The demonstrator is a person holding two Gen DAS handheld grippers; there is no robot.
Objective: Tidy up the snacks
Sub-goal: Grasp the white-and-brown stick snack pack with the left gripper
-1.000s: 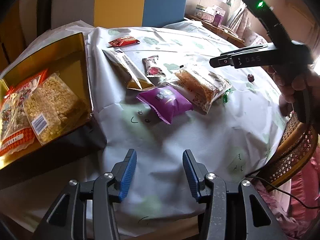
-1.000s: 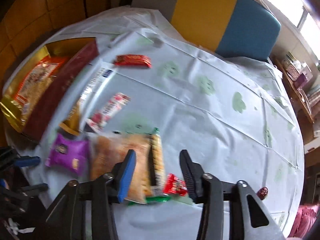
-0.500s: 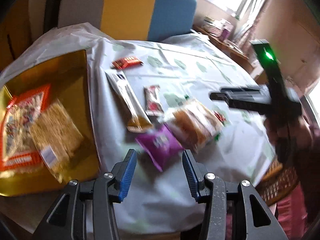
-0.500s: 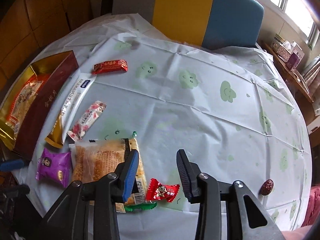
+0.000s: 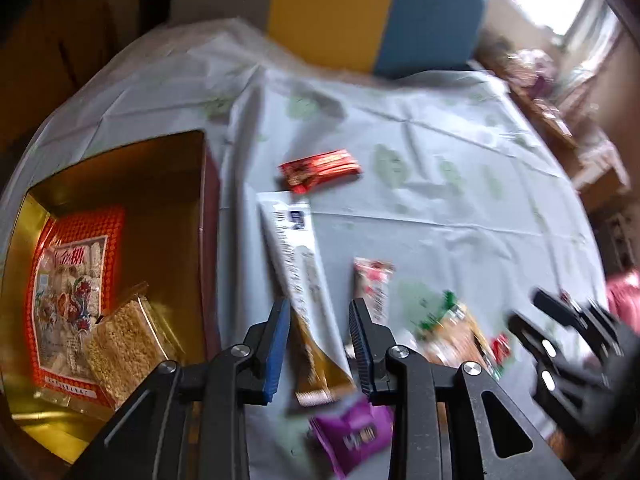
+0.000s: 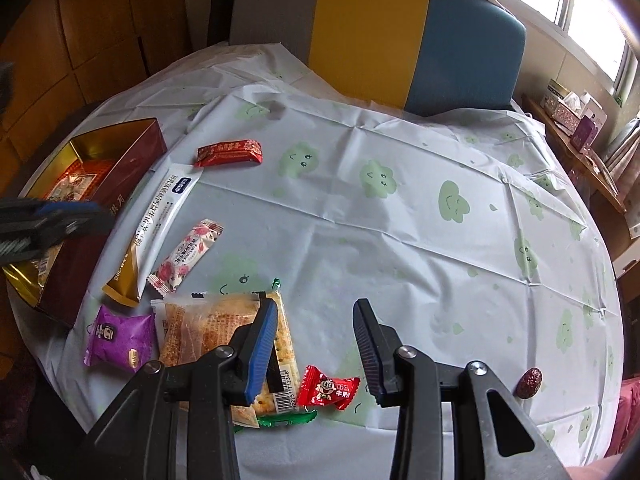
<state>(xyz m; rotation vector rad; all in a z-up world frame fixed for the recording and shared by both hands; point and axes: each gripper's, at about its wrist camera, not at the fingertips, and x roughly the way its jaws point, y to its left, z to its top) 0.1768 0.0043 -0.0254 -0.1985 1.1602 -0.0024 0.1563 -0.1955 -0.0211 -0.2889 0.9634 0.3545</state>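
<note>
My left gripper hovers over the long white-and-gold stick pack, jaws closing, pads not on it. Beside it lie a rose sachet, a red bar and a purple pouch. At the left, the gold box holds an orange snack pack and a clear crisp-rice pack. My right gripper stands open and empty above a red candy, next to the cracker pack.
A dark red date lies near the table's right edge. A yellow, blue and grey chair back stands behind the round table with its cloud-print cloth. A shelf with boxes lines the window wall.
My left gripper has swept forward over the table, from in front of the purple pouch to above the stick pack, and its jaws have narrowed. The right gripper has barely shifted.
</note>
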